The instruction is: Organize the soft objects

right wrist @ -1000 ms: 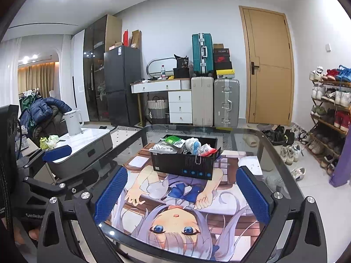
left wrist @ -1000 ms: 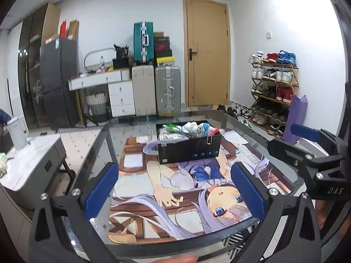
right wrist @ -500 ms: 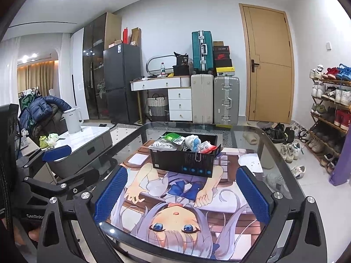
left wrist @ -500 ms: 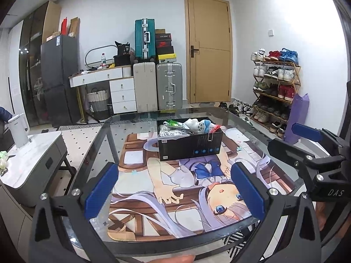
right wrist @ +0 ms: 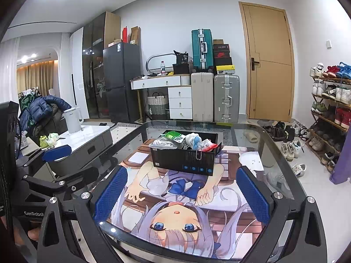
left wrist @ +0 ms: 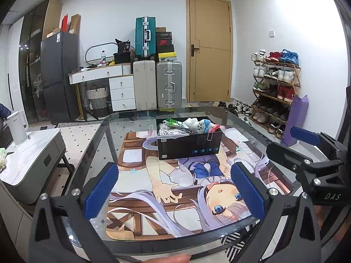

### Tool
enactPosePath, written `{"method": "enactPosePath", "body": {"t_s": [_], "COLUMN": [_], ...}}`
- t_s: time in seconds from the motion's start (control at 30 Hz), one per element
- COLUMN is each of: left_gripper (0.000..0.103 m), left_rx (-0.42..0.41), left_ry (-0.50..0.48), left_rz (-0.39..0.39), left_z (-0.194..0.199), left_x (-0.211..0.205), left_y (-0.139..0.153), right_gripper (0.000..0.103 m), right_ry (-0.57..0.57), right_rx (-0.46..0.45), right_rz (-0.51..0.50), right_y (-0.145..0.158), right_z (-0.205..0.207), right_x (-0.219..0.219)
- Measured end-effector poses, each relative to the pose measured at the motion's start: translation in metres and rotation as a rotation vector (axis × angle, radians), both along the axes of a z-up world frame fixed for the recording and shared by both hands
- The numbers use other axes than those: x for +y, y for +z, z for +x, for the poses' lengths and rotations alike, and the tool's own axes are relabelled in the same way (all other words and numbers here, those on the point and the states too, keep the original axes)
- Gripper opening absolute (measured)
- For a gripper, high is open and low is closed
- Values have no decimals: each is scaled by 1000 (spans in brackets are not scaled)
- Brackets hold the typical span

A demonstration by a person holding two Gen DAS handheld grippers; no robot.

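Right now the left gripper [left wrist: 174,190] hangs above the near edge of a glass table [left wrist: 248,118], its blue-padded fingers [left wrist: 101,188] spread wide with nothing between them. Likewise the right gripper [right wrist: 182,195] is held over the same near edge, its blue pads [right wrist: 252,195] set wide apart and bare. Each gripper shows at the side of the other's view: the right one [left wrist: 307,153] at the right of the left wrist view, the left one [right wrist: 54,171] at the left of the right wrist view.

Ahead of both, well apart from the fingers, a black box [left wrist: 189,145] stands on a printed anime mat [left wrist: 171,188] that covers most of the tabletop. The soft objects [left wrist: 197,123] sit piled inside the box and rise above its rim: a white and blue plush piece [right wrist: 194,140], a green packet [right wrist: 173,135], a clear bag [right wrist: 163,143] and something red [right wrist: 208,145] (its exact kind is hard to tell). A small bead chain [right wrist: 199,154] hangs down the front wall of the box.

Beyond the table stand suitcases [left wrist: 158,83], a white drawer unit [left wrist: 121,93], a wooden door [left wrist: 209,48] and a shoe rack [left wrist: 274,83].
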State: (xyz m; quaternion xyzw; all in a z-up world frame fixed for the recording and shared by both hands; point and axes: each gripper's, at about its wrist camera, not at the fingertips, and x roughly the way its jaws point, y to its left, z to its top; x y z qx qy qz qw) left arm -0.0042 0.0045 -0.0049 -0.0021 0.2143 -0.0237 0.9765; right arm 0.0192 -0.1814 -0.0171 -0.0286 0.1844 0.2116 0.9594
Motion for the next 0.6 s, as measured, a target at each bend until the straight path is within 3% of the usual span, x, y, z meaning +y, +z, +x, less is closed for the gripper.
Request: {"method": "enactPosePath", "body": {"t_s": [0.6], "left_gripper": [103], "left_rx": [-8], "left_ry": [11], "left_rz": [7], "left_z": [-2], "left_x": [0], "left_y": [3], "right_gripper": [101], "right_ry": [4], "right_rx": [8], "right_rz": [-2], "right_y": [-4], "right_z": [1], "right_x": [2]}}
